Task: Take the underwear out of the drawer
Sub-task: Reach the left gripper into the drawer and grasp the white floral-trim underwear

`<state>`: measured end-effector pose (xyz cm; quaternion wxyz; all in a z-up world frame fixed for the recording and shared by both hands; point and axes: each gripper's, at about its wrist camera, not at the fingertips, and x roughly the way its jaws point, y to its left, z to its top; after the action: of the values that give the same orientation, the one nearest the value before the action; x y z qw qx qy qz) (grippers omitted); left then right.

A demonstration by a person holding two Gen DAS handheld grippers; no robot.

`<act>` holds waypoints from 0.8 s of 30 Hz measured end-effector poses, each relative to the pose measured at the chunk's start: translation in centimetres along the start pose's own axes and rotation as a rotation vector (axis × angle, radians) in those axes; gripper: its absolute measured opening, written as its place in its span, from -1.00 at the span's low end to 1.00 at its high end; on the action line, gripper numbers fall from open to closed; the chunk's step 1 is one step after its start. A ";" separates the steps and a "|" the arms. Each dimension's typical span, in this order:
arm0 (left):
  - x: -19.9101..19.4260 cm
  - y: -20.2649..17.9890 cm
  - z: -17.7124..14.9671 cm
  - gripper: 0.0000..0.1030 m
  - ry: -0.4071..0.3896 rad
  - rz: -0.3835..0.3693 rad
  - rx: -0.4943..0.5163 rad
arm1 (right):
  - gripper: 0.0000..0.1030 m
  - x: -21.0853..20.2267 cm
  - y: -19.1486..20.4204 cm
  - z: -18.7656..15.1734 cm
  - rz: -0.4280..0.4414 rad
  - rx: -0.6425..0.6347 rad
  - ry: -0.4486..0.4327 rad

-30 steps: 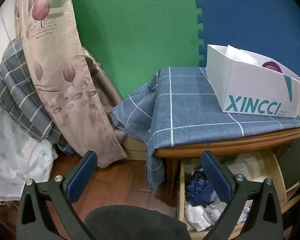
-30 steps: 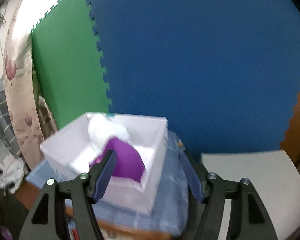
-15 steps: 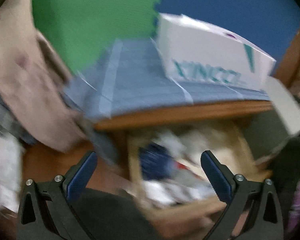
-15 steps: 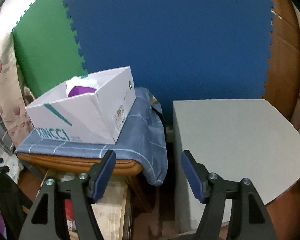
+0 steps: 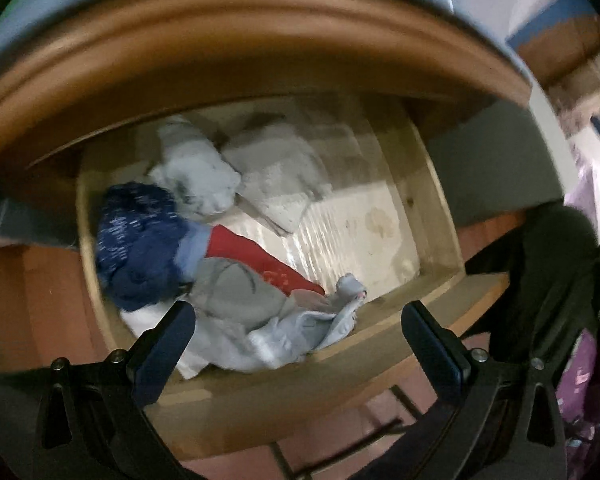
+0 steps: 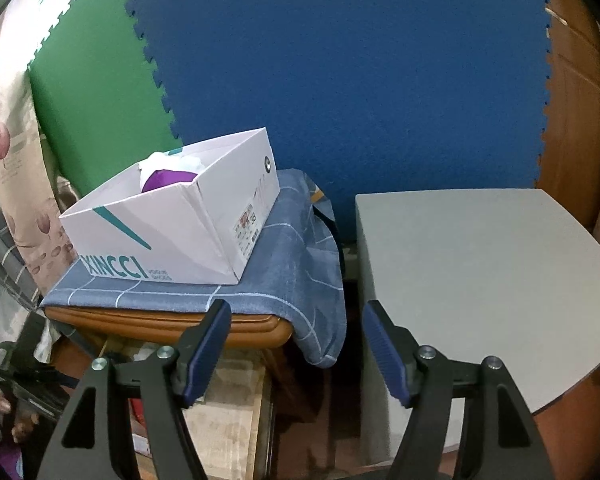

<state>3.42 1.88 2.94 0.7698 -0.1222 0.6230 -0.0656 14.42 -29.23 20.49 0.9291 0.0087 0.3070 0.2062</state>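
The open wooden drawer (image 5: 432, 208) fills the left wrist view. A heap of underwear lies in its left half: a dark blue piece (image 5: 140, 244), a red piece (image 5: 256, 256), a grey piece (image 5: 236, 292), a pale blue piece (image 5: 304, 332) and white pieces (image 5: 204, 176). My left gripper (image 5: 296, 344) is open and empty, just above the drawer's front edge, over the heap. My right gripper (image 6: 296, 344) is open and empty, held above the drawer's right side (image 6: 228, 420). The white XINCCI box (image 6: 172, 232) holds a purple garment (image 6: 168, 178).
The box stands on a blue checked cloth (image 6: 292, 272) over the wooden table top (image 5: 228, 52). A grey side table (image 6: 476, 280) stands to the right. Blue and green foam mats (image 6: 340, 72) line the wall. Curtains and bedding (image 6: 8, 184) hang at left.
My left gripper has swung down and right, from looking over the table top to looking into the open drawer. My right gripper has drawn back from the white box and settled.
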 end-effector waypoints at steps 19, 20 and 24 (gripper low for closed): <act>8.7 -1.9 1.9 0.80 0.288 0.101 0.056 | 0.38 -0.2 -0.4 0.0 0.036 0.020 -0.007; 8.7 -2.0 2.1 0.67 0.279 0.105 0.055 | 0.38 -0.2 -0.4 0.0 0.038 0.023 -0.008; 8.0 -1.6 2.5 -0.48 0.245 0.131 0.040 | 0.38 -0.3 -0.5 0.0 0.039 0.025 -0.008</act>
<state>7.62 -1.45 -3.65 0.6931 -0.0572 0.7174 -0.0419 14.40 -29.78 20.57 0.9259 0.0272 0.3055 0.2206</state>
